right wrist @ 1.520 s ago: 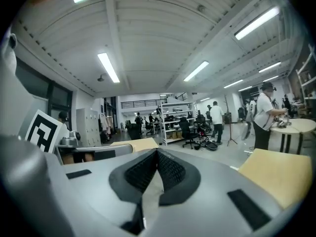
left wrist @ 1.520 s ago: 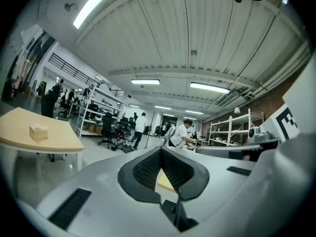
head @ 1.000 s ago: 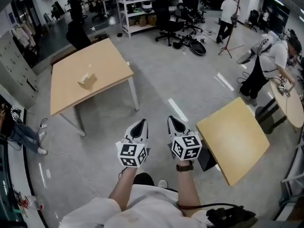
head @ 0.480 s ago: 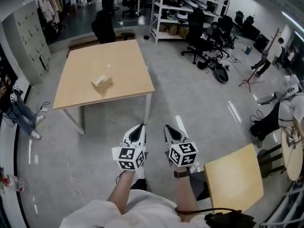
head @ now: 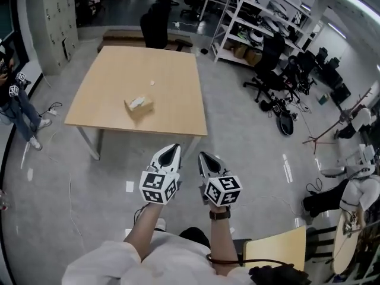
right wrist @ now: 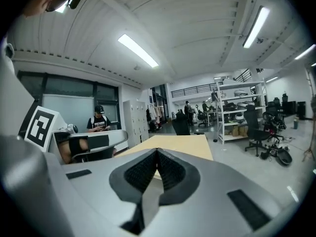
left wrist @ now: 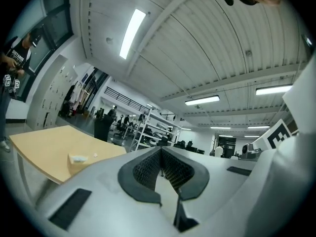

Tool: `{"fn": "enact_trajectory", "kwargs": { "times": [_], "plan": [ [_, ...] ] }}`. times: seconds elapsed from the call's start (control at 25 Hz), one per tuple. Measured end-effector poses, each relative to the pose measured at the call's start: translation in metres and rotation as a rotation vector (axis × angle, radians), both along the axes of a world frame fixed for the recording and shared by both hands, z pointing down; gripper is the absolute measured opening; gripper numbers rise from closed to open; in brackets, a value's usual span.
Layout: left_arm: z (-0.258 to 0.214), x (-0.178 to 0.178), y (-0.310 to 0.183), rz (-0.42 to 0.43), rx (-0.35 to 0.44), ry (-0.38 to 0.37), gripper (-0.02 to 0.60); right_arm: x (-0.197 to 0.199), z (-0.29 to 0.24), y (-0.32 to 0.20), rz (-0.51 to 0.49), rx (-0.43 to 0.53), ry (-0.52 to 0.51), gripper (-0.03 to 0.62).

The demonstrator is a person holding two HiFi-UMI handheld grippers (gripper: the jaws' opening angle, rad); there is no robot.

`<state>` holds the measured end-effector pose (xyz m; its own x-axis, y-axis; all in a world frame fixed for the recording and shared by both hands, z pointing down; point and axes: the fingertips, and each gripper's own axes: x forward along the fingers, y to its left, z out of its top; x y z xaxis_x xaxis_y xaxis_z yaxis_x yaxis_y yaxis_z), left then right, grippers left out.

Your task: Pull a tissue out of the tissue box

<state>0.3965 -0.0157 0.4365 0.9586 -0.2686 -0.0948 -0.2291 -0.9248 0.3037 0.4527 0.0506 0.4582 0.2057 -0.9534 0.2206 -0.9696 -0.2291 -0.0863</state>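
step in hand, as judged: approach only, and no contact is made yet with the tissue box (head: pixel 139 104). the pull itself is not begun. the box is seen lying on the wooden table (head: pixel 113 64), well ahead of both sets of jaws and a little to their left, with bare floor in between. the left gripper (head: pixel 171 149) and right gripper (head: pixel 203 157) are held side by side, near each other, pointed toward the table.

in the left gripper view the jaws are seen clenched, pads meeting at the tips, with nothing between them. the box is picked out far beyond the tips and off to their left. in the right gripper view the jaws are likewise clenched and empty. only the table top is shown past the tips, and the box is not made out there.

containers: the box is the only one. something white is seen at its top opening, taken to be a tissue (head: pixel 137 101) sticking up. how full the box is cannot be told. a small white scrap (head: pixel 152 82) is seen on the table beyond the box, apart from it.

next move, as judged: the gap to the table has to be closed. then one set of jaws has to be released and brought over the top opening so the white tuft is caught between the pads. the box looks light and may be dragged up with the tissue, so the other gripper would likely be needed pressed down on it.
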Motion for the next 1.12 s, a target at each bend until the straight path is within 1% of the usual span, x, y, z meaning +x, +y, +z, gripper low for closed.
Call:
{"fn": "enact_trajectory", "kwargs": {
  "times": [0.12,0.24,0.36,0.6,0.76,0.96,1.04,1.12],
  "plan": [
    [0.015,-0.003,-0.028,-0.044,0.002,-0.036,0.002,0.0,0.014,-0.039,-0.057,-0.019,-0.028,-0.003],
    [0.018,-0.003,-0.058,-0.107,0.004,-0.052,0.002,-0.001,0.011,-0.078,-0.137,-0.005,-0.028,-0.003],
    [0.028,0.0,-0.091,-0.165,0.021,-0.075,0.002,0.008,0.023,-0.123,-0.196,-0.002,-0.043,-0.003],
    [0.054,0.001,-0.194,-0.336,0.003,-0.121,0.002,0.025,0.051,-0.23,-0.331,-0.02,-0.091,-0.003],
    [0.047,0.028,-0.264,-0.428,0.015,-0.111,0.002,0.051,0.044,-0.309,-0.444,-0.02,-0.065,-0.003],
    [0.023,0.072,-0.329,-0.508,0.084,-0.147,0.002,0.105,0.023,-0.394,-0.52,-0.009,-0.082,-0.003],
    [0.015,0.082,-0.352,-0.558,0.084,-0.161,0.002,0.125,0.015,-0.422,-0.549,-0.014,-0.084,-0.003],
    [0.016,0.088,-0.374,-0.61,0.064,-0.176,0.002,0.142,0.015,-0.448,-0.572,-0.03,-0.083,-0.003]
  ]
}}
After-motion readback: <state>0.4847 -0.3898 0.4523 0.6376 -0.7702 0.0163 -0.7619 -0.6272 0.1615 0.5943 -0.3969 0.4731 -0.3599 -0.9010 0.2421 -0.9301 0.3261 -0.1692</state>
